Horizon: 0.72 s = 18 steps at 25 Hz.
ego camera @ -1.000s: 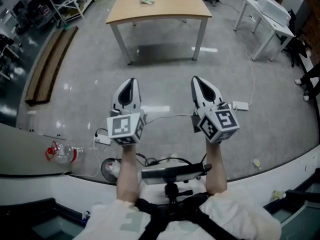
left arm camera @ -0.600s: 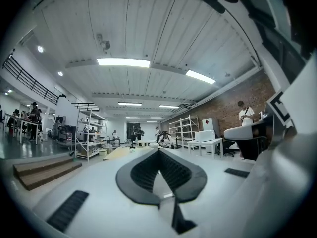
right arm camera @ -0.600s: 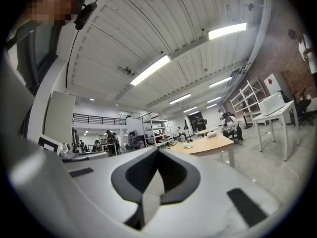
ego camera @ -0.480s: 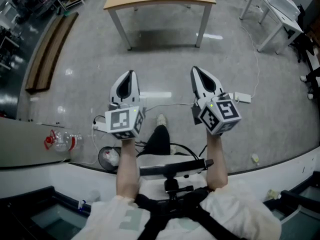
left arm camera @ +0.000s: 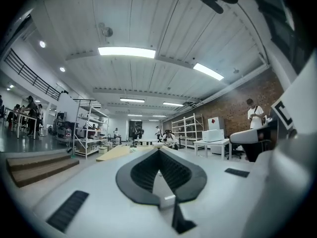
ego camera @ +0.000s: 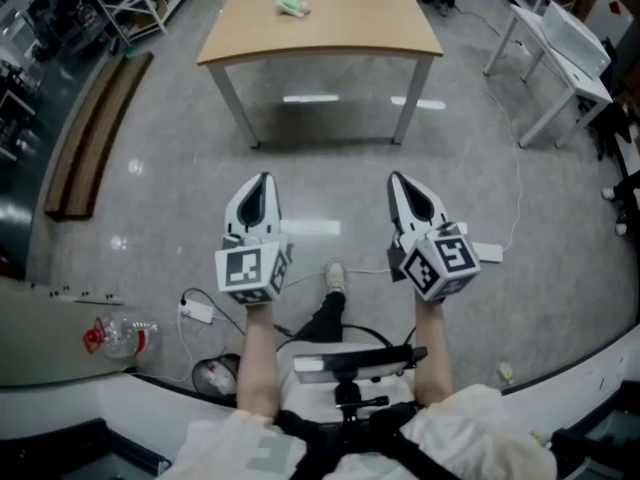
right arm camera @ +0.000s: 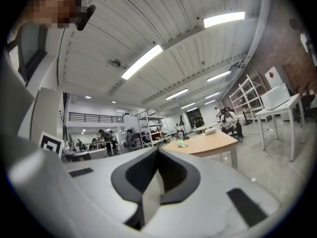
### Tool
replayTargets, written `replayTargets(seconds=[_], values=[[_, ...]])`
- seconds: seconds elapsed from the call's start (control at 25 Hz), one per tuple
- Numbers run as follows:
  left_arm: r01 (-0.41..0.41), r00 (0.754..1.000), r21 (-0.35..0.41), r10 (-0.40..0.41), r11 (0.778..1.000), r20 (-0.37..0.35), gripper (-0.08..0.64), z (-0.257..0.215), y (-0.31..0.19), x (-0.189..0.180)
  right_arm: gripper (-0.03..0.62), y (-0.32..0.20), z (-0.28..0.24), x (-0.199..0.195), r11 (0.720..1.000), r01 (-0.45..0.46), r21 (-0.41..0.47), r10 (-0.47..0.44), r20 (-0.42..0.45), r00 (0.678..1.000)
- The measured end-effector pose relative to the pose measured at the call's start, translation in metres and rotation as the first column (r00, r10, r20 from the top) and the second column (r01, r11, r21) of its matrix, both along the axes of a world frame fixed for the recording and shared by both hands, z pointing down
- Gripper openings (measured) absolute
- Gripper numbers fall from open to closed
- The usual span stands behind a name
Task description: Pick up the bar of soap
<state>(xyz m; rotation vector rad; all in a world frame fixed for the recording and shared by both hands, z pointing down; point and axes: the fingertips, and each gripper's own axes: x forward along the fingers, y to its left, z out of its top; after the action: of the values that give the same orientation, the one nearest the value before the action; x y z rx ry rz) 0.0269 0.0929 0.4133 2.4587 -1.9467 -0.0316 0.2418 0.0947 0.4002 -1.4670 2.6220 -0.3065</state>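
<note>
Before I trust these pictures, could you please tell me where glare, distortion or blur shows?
Head view: light reflections glare as bright streaks on the glossy floor below the table, and straight lines bow at the edges. Left gripper view: heavy fisheye, black corners, a bright ceiling lamp. Right gripper view: same fisheye; the soap is tiny and soft.

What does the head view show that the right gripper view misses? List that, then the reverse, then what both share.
Only the head view: the left tool, a shoe, a bottle lying on the floor, and planks along the left.
Only the right gripper view: the ceiling lights and a balcony railing.
Both: the right tool, shut and empty, and the table with the pale green soap on it.
</note>
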Motion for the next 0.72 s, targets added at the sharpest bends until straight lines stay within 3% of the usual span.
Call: replayTargets(seconds=[0.36,0.72], values=[[0.012,1.000,0.056,-0.011,0.998,-0.015,0.005,-0.031,-0.218,-0.030,0.003,-0.213,-0.015,-0.018,0.999,-0.008,0.034,0.009,-0.048,0.999],[-0.042,0.997,0.048,0.038,0.998,0.067,0.005,-0.012,-0.391,-0.023,0.003,-0.387,0.007,-0.027,1.000,-0.022,0.020,0.024,-0.061,0.998]])
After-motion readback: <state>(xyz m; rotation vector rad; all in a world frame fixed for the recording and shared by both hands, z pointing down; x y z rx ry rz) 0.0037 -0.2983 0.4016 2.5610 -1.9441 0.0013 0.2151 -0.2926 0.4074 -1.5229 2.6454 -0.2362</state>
